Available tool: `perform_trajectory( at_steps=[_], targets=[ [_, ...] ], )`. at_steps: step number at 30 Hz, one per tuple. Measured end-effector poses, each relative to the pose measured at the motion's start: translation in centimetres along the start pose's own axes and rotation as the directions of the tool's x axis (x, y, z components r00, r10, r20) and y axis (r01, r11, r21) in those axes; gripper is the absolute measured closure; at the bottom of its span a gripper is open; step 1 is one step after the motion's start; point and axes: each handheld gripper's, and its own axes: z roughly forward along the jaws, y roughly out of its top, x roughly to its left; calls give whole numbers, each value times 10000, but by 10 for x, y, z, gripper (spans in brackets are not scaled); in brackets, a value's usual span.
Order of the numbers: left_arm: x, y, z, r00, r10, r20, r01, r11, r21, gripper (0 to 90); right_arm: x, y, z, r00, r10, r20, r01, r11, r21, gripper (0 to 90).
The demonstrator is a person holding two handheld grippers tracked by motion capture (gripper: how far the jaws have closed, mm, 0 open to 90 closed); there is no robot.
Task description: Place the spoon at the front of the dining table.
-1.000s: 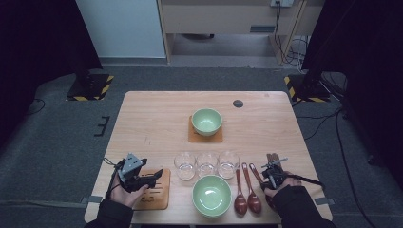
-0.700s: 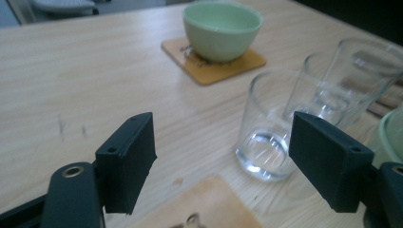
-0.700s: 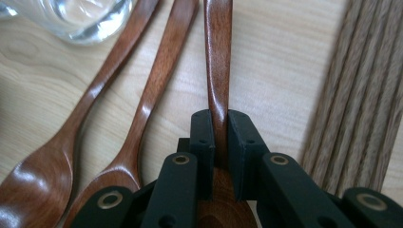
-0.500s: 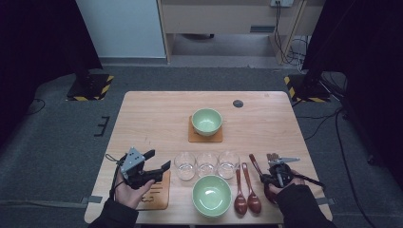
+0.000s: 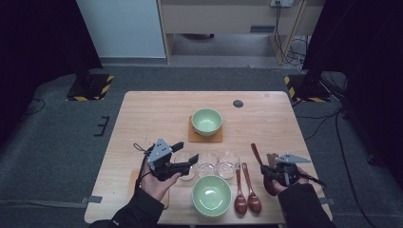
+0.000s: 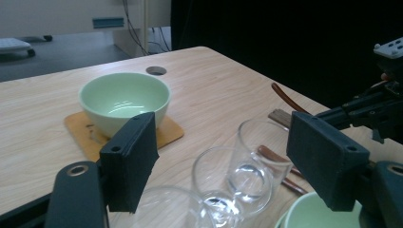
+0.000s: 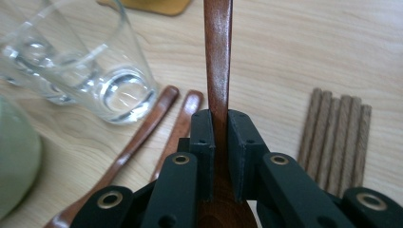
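Note:
My left gripper (image 5: pixel 186 154) hangs open above the leftmost of three clear glasses (image 5: pixel 187 164), with nothing between its pads (image 6: pixel 130 161). In the left gripper view the middle glass (image 6: pixel 216 183) and the right glass (image 6: pixel 256 152) stand below the jaws. My right gripper (image 5: pixel 274 172) is shut on a dark wooden spoon (image 5: pixel 255 152) at the table's front right. In the right gripper view its jaws (image 7: pixel 219 128) clamp the spoon handle (image 7: pixel 217 47), which points away from me.
A green bowl (image 5: pixel 206 121) sits on a wooden coaster (image 5: pixel 216 137) mid-table; another green bowl (image 5: pixel 211 194) is at the front. Two more spoons (image 5: pixel 246 190) lie right of it, chopsticks (image 7: pixel 337 137) beside them. A second coaster (image 5: pixel 134 183) lies under my left hand.
My left gripper has lifted off the front-left coaster and travelled right, up over the leftmost glass. The right gripper has stayed put with the spoon.

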Motion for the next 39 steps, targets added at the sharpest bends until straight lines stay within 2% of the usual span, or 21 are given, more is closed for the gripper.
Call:
perform_trajectory(
  at_steps=[3,8,16,21,26,30,39],
  targets=[
    [-6,6,8,9999,34,116,-34,10000,-57,254,0,2,-4,9999,-56,-138,49,9987,-500,814],
    [-12,18,18,9992,-192,354,203,9993,-304,259,0,6,-11,9993,-191,-320,148,9912,-1313,813],
    [-23,33,38,9971,-283,706,312,9987,-394,265,0,9,-17,9973,-446,-581,327,9809,-1918,813],
    [-31,38,51,9955,-264,907,296,9990,-338,270,1,11,-21,9965,-535,-638,363,9689,-2449,813],
    [-37,40,64,9933,-290,1115,315,9993,-207,279,1,12,-23,9946,-650,-807,408,9618,-2708,813],
    [-41,43,71,9921,-295,1216,320,9993,-191,284,1,13,-23,9941,-675,-851,421,9616,-2710,813],
    [-49,48,86,9907,-224,1339,240,9997,-101,290,3,15,-26,9922,-777,-978,452,9533,-2985,813]
  ],
)
